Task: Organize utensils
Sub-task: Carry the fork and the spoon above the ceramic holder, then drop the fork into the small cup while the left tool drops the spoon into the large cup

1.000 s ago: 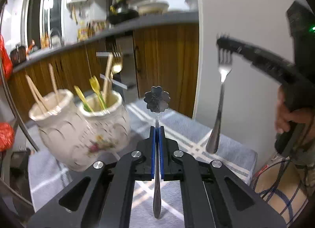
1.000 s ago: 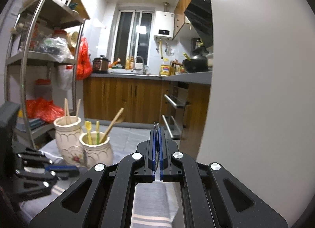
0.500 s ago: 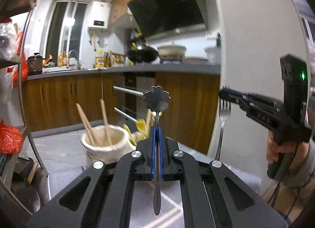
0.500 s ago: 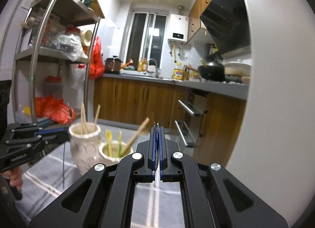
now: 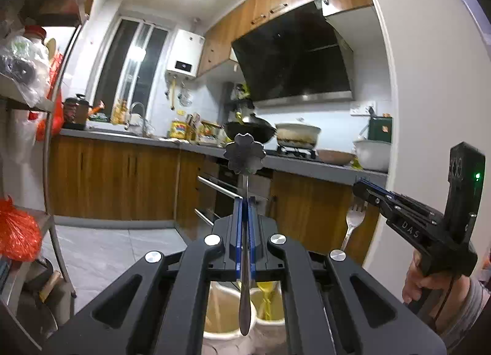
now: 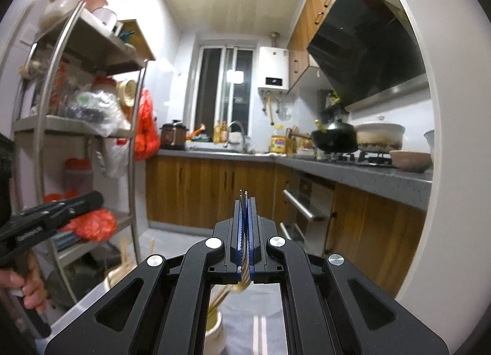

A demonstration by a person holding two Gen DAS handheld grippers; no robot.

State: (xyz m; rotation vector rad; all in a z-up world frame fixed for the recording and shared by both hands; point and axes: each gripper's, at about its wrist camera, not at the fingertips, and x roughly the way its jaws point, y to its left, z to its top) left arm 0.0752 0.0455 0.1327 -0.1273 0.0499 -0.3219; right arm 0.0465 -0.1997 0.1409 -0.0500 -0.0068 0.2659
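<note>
The left gripper (image 5: 244,223) is pressed tight on the stem of a flower-headed spoon (image 5: 244,155), held upright with its handle tip hanging just above the mouth of a cream ceramic holder (image 5: 219,315). A second holder (image 5: 270,309), with something yellow inside, is seen touching it on the right. The right gripper (image 6: 244,226) is likewise clamped on a fork (image 6: 244,232), tines up; from the left wrist view that fork (image 5: 354,220) is seen dangling handle-down, off to the side of both holders.

A slip looks possible: the spoon is pinched on a thin, smooth stem, so a tilt could be enough for it to swing or slide through the pads. The handle tip hangs close to where the two rims meet, so a slightly off drop could catch an edge or land in the wrong holder. The two grippers are held near one another, and a clash over the holders cannot be ruled out.

Most of both holders is hidden beneath the gripper bodies; their contents are barely made out. The fork's lower handle is cut off behind the left gripper, and the striped cloth (image 6: 260,324) is only glimpsed
</note>
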